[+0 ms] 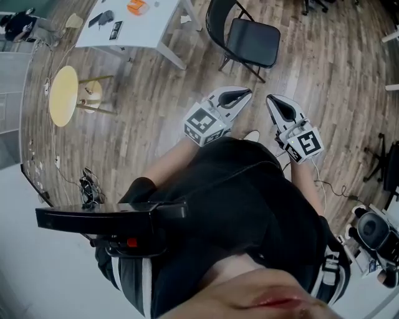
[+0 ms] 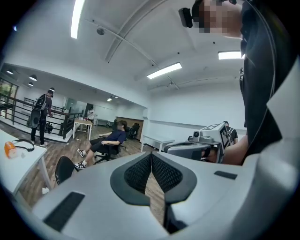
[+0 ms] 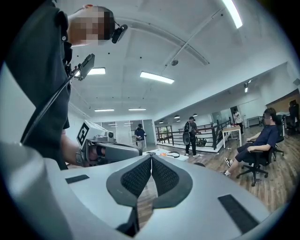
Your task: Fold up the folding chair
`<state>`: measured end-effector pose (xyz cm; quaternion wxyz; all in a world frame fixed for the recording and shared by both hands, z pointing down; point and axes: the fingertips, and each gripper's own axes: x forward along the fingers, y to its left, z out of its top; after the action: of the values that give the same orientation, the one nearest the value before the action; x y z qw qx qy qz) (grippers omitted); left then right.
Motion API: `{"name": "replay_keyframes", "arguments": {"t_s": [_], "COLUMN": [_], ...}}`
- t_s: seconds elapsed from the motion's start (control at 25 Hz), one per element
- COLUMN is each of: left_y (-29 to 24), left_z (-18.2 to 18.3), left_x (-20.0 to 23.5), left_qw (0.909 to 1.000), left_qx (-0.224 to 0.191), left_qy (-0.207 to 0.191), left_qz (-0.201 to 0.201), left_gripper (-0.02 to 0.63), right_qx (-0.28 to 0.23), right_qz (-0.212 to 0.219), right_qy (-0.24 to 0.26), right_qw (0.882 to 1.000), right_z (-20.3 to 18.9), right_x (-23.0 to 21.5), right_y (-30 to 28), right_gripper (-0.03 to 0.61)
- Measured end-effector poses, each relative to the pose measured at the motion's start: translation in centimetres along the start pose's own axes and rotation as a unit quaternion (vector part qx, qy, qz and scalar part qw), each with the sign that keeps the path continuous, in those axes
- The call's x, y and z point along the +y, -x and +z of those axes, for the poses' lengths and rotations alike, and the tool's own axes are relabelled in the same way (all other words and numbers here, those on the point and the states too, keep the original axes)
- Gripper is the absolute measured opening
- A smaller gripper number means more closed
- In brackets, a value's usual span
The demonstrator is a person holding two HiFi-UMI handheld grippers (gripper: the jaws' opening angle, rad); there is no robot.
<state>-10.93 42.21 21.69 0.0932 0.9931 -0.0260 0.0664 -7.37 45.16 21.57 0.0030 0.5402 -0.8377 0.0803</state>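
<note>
The folding chair point(image 1: 252, 41) stands unfolded on the wood floor point(image 1: 324, 68). It has a black padded seat, a curved black backrest and thin dark legs splayed out. It stands just ahead of both claws, a little nearer the left claw's line, and touches neither.

The left claw point(image 1: 242, 95) is closed with its ribbed pads pressed together and nothing between them. The right claw point(image 1: 275, 101) beside it is closed and empty as well. Each carries a cube point(image 1: 204, 123) with a black-and-white square marker; no readable writing shows elsewhere.

Beyond the left claw and off to its left is a white surface point(image 1: 149, 28) with an orange object point(image 1: 137, 6) and some dark items on it. A round yellow stool point(image 1: 64, 95) stands well to the left. The room is a large open office with white walls, strip lights, a dark railing point(image 2: 18, 105), a person seated in an office chair point(image 2: 107, 139) and another standing by the railing point(image 2: 40, 115).
</note>
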Motion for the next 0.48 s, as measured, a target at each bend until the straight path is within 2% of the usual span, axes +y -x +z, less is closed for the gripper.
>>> {"name": "replay_keyframes", "arguments": {"t_s": [0.24, 0.48], "left_y": [-1.1, -3.5], "left_z": [-0.2, -0.2], "left_x": [-0.8, -1.9], "left_qw": [1.0000, 0.9999], "left_qx": [0.007, 0.016], "left_qy": [0.000, -0.001], "left_qz": [0.001, 0.003], "left_gripper": [0.006, 0.006], "right_qx": [0.002, -0.011], "right_qz": [0.015, 0.012], "right_qy": [0.011, 0.003], "right_qw": [1.000, 1.000], "right_z": [-0.3, -0.2], "right_x": [-0.3, -2.4], "right_y": [1.0, 2.7], "right_gripper": [0.012, 0.012]}}
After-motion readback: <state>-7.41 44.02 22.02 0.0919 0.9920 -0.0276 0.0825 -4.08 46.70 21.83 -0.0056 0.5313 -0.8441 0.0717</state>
